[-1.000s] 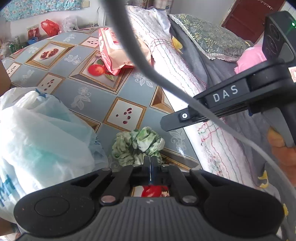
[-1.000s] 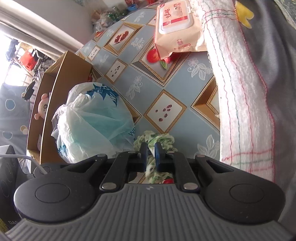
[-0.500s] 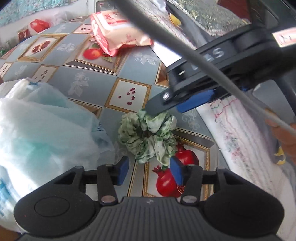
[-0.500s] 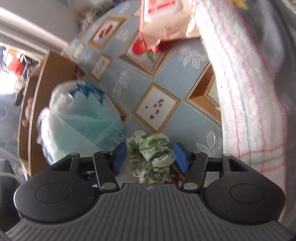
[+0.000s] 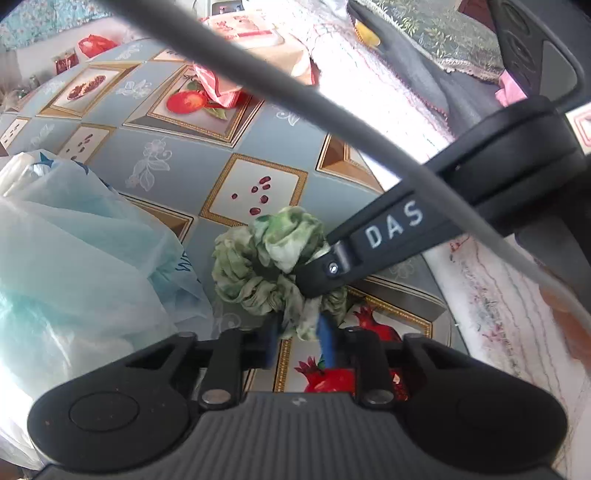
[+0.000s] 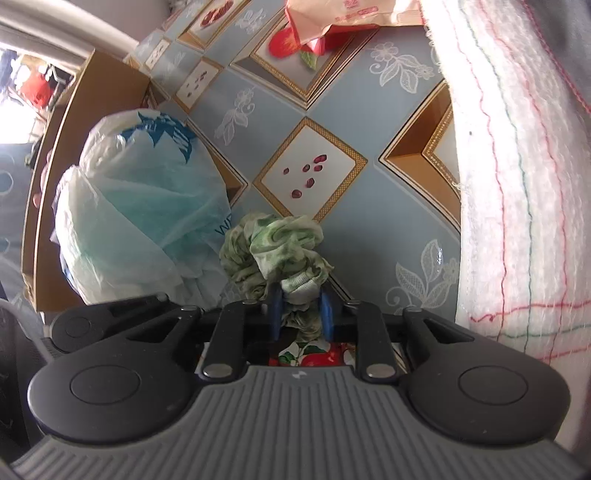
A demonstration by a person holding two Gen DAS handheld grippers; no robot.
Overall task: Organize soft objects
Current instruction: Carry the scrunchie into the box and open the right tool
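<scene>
Both tools are on the same thing: the green scrunchie (image 5: 273, 266), sitting on the patterned tablecloth (image 5: 173, 173) right beside the white plastic bag (image 5: 74, 266). The left gripper (image 5: 297, 339) has its 2 blue pads closed in on a fold at the near edge, w/ fabric bunched between them. The right gripper (image 6: 300, 314) is likewise pinched on a wad of the cloth, pads narrow, not fully shut.

To do this bit well, I'd say: pull apart gently & evenly so the ruffles open w/o slipping out; thin fabric like this probably slides off smooth pads if yanked. Keep it low over the cloth, clear of the bag, which looks light enough to drag along.

Around them: tabletop covered in a blue oilcloth w/ gold-framed fruit squares, a wet-wipes pack (image 6: 343, 18) farther back, a white blanket w/ red & green stitching (image 6: 517, 177) along the right edge, a cardboard box (image 6: 85, 110) behind the bag. Bright daylight; room's fairly cluttered.
</scene>
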